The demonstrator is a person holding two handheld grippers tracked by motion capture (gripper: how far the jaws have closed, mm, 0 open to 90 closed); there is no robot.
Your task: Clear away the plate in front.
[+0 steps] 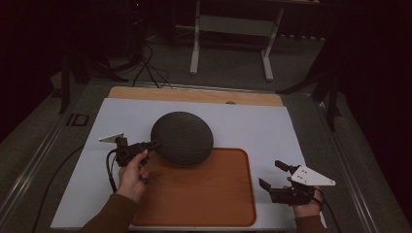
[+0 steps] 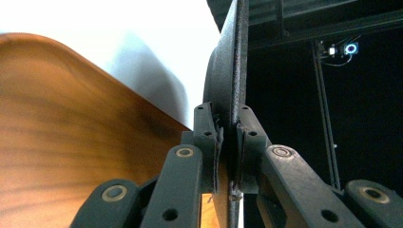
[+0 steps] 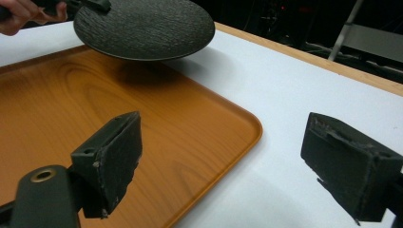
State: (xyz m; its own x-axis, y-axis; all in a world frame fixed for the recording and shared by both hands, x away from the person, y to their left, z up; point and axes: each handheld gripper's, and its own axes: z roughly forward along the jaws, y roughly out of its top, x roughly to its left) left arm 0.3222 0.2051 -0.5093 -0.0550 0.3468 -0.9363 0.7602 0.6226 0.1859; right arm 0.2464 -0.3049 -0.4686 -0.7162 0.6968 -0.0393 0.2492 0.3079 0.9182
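While the left hand-held gripper (image 1: 151, 144) is clamped on the rim of the round, dark grey, textured plate (image 1: 181, 138), keep the grip firm: the left gripper view shows both jaws pressed flat against the rim (image 2: 231, 102), one on each face, w/ no gap visible.

Position: the plate is held clear of the surface, above the far-left corner of the orange-brown wooden tray (image 1: 204, 194), at approx. 11 o'clock from tray centre. Grip point is at 9 o'clock on the plate. In the right gripper view, a shadow lies under the plate (image 3: 142, 28) on the tray (image 3: 95, 114), so the two are apart, not touching.

Procedure (judged from the current state; work in hand appears to be carrying the plate over the tray):
1. Hold the plate level. A single-edge grip lets the free side at 3 o'clock sag; correct w/ wrist, not by squeezing harder.
2. Move slowly; the rim is thin and may pivot between the pads.
3. If setting down, bring the plate fully inside the tray lip, lower the far edge first, then release.

Right hand-held gripper (image 1: 274, 175): jaws spread wide, holding nothing, resting on the white desk (image 1: 272, 126) just beside the tray's right edge, approx. 4 o'clock. Keep it there, ready to steady the plate's free side if req'd.
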